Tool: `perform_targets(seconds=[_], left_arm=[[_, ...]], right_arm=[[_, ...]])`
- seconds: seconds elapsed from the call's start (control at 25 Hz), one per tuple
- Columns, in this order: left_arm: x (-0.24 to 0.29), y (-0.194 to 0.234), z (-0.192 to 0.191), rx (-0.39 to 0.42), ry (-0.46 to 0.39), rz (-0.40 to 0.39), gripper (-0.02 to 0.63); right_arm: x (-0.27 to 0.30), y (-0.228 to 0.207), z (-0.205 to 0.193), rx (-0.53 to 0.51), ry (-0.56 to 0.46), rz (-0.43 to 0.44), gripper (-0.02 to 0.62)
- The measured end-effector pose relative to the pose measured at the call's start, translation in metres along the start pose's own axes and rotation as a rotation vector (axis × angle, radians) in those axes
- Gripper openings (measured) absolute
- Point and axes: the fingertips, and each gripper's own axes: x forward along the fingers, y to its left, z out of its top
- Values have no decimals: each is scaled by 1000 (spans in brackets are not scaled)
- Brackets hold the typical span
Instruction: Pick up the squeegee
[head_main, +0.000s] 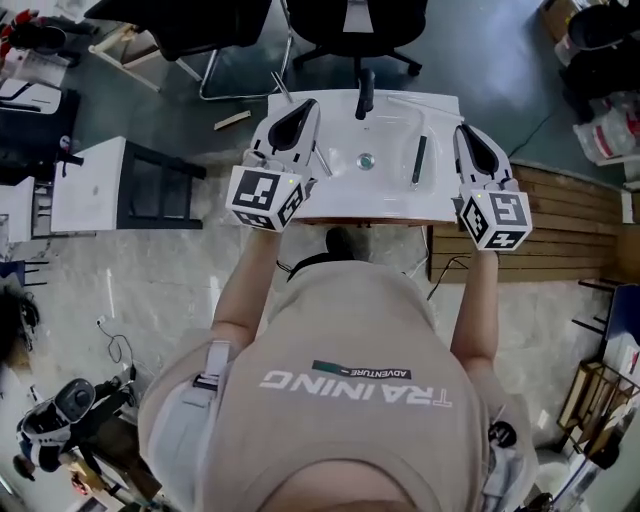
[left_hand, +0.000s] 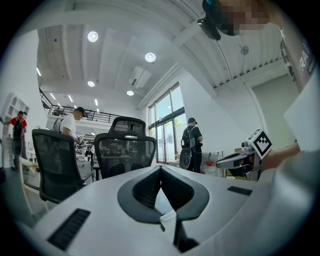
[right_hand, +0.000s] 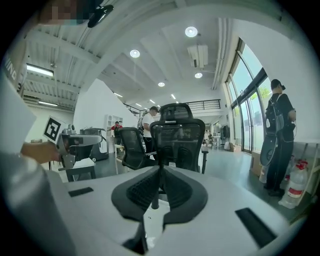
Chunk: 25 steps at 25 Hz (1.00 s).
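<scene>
Pale stone-patterned flooring (head_main: 150, 280) is showing beneath the person, and it is giving way to a darker grey floor further out. On that darker floor a black office chair (head_main: 355, 25) is standing just behind a white sink basin (head_main: 400, 208). Wooden decking (head_main: 575, 215) is lying to the right of the basin, and a white table (head_main: 90, 185) is standing well to its left. A black faucet (head_main: 366, 95) is rising from the basin's back rim, and the drain (head_main: 366, 160) is sitting in the middle of the bowl. The squeegee (head_main: 419, 160), which reads as a dark slender bar, is lying inside the bowl to the right of the drain. It is running front to back, and neither gripper is touching it. The left gripper (head_main: 303, 110) is hovering over the basin's left rim. Its own view is showing the left gripper (left_hand: 161, 169) with jaws closed tip to tip and nothing between them. The right gripper (head_main: 465, 133) is hovering over the basin's right rim, near the squeegee but apart from it. Its own view is likewise showing the right gripper (right_hand: 160, 169) with jaws pressed together and gripping nothing.
</scene>
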Motion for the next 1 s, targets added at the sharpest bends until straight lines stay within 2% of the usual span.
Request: perform_targets(seconds=[0.16, 0.4, 0.48, 0.6, 0.76, 1.0], left_arm=[[13, 19, -6, -10, 7, -57, 12], [27, 44, -22, -20, 32, -84, 12], [30, 48, -27, -24, 45, -77, 12], [35, 55, -25, -16, 54, -55, 12], [36, 61, -22, -15, 73, -23, 12], [34, 77, -25, 1, 106, 51, 12]], right_arm=[[26, -5, -28, 25, 67, -66, 37], [64, -19, -127, 167, 288, -131, 45], [72, -25, -168, 229, 372, -140, 133], [83, -36, -215, 307, 478, -169, 171], [92, -42, -268, 395, 616, -197, 193], [111, -57, -319, 480, 702, -290, 195]])
